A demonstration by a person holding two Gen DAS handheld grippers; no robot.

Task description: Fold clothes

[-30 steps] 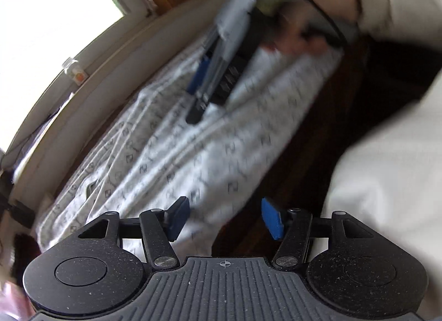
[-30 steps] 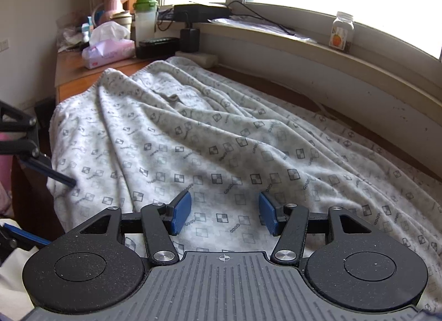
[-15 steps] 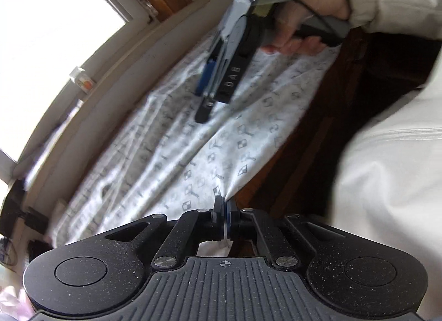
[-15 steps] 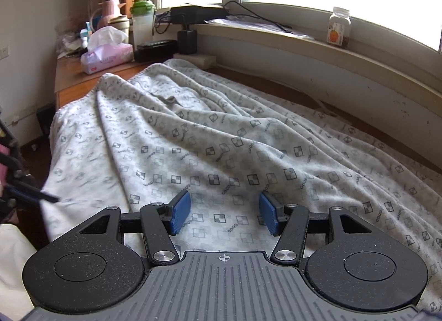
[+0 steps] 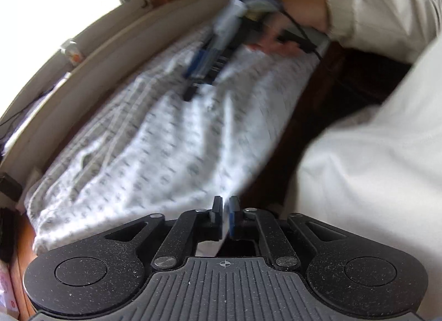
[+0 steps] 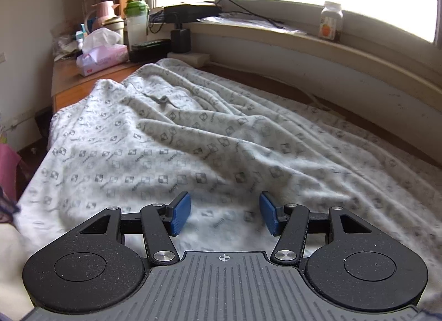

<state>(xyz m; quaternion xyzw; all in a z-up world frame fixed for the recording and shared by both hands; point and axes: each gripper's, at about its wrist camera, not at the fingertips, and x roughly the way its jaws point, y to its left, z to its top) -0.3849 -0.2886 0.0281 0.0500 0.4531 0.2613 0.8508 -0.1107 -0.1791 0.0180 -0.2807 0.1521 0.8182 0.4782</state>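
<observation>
The patterned cloth (image 6: 193, 138) lies spread and rumpled across the surface (image 6: 91, 78), long axis along the window wall. Left hand-held gripper (image 5: 225, 214) is clamped on its near edge; right hand-held gripper (image 6: 225, 216) hovers agape directly above its near part.

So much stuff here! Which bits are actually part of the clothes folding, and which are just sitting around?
Part of the job:
- patterned white garment spread on the table
- left gripper, shut on the garment's edge
- right gripper, open above the cloth

Just lying about:
- tissue pack
- green-lidded bottle
- pink jug
- small jar on the windowsill
</observation>
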